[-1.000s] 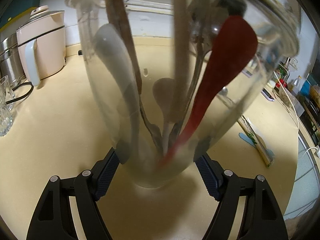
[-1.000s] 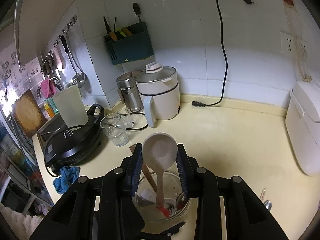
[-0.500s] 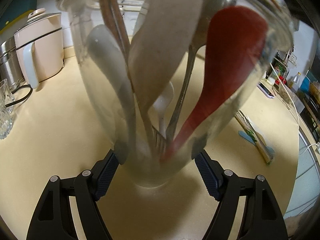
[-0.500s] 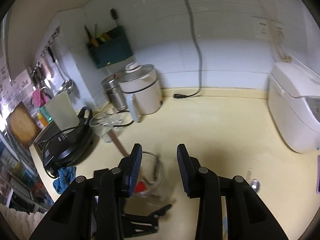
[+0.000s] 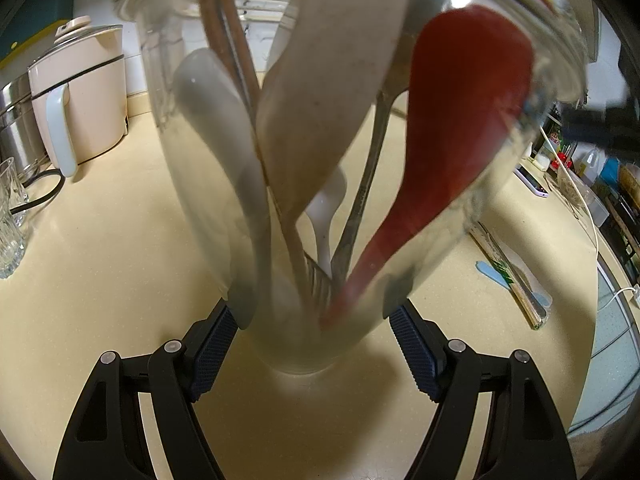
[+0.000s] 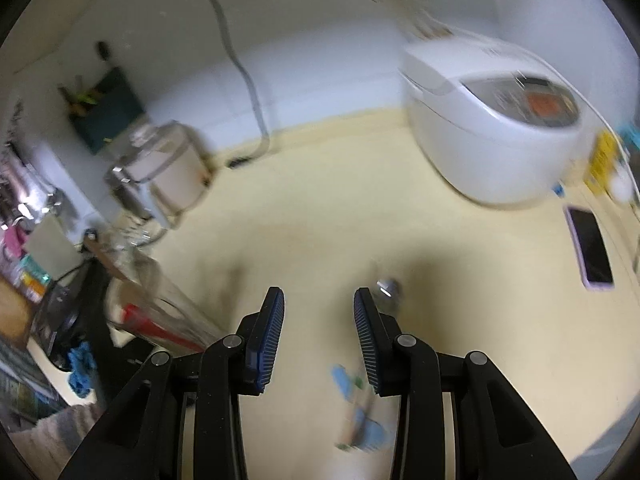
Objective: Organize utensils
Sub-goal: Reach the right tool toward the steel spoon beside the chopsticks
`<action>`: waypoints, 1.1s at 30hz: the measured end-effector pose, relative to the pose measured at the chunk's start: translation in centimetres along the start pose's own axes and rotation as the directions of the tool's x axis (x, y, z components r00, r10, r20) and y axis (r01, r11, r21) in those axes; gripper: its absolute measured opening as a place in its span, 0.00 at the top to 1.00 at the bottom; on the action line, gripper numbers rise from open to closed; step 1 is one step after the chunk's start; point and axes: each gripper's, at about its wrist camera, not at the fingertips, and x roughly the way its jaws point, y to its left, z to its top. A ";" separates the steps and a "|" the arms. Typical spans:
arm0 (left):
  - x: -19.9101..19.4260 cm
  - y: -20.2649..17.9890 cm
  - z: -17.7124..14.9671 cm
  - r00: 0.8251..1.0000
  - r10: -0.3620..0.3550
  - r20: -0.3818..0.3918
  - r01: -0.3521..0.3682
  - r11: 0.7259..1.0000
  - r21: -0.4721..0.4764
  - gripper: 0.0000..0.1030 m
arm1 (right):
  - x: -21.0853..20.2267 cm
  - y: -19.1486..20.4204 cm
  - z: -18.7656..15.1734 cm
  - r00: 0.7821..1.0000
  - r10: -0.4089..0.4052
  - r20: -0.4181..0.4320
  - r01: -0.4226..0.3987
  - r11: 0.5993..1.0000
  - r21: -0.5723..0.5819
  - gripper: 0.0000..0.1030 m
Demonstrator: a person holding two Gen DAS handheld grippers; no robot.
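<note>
My left gripper (image 5: 314,340) is shut on the base of a tilted clear glass jar (image 5: 168,80). Inside the jar lean a red spoon (image 5: 460,128), a big beige ladle (image 5: 328,92), a grey spoon (image 5: 216,132), a brown wooden handle (image 5: 228,28) and a metal fork (image 5: 360,208). In the right wrist view the jar (image 6: 160,300) lies off to the left, blurred. My right gripper (image 6: 319,328) is open and empty above the bare counter. A small metal spoon (image 6: 386,286) lies just past its right finger. A chopstick packet (image 6: 356,404) with blue pieces lies under that finger.
A pink electric pot (image 5: 80,100) and a ribbed drinking glass (image 5: 10,216) stand at the left. A white rice cooker (image 6: 492,132) stands at the back right, with a phone (image 6: 592,248) on the counter beside it. A blue cloth (image 6: 82,368) lies at the counter's left end.
My right gripper let go of the beige ladle, which now leans inside the jar, and swung to the right, away from the jar. The left gripper and jar stayed put.
</note>
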 end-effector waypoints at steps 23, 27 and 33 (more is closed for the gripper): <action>0.1 0.7 -0.1 1.000 -0.010 -0.013 0.010 1.000 -0.019 0.23 | 9.9 -4.2 -1.5 0.964 -0.117 -0.239 0.125 0.992 0.019 0.65; 0.1 0.8 -0.1 1.000 -0.011 -0.013 0.010 1.000 -0.019 0.23 | 10.8 -3.1 -2.6 0.952 -0.147 -0.270 0.137 0.989 -0.057 0.65; 0.2 1.0 -0.1 1.000 -0.017 -0.013 0.017 1.000 -0.025 0.23 | 10.7 -3.6 -4.4 0.935 -0.207 -0.287 0.180 0.976 -0.119 0.65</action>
